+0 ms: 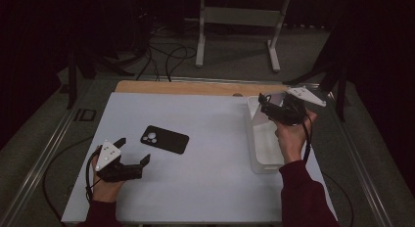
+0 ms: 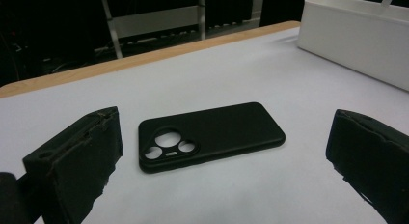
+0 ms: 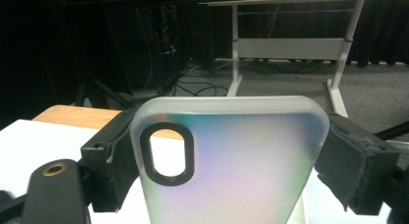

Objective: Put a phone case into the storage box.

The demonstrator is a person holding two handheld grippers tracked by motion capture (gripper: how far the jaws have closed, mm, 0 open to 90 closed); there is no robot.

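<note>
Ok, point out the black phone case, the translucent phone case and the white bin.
black phone case [image 2: 212, 134], left gripper view, middle of its back.
translucent phone case [image 3: 241, 161], right gripper view, middle of its back, between the jaws.
white bin [image 1: 255, 153], high view, its left wall.

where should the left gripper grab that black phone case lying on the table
Grip the black phone case across its two long edges near the middle, coming down from above. It lies flat, camera holes up, so only the thin edges offer purchase; the open left gripper already straddles it.
</note>
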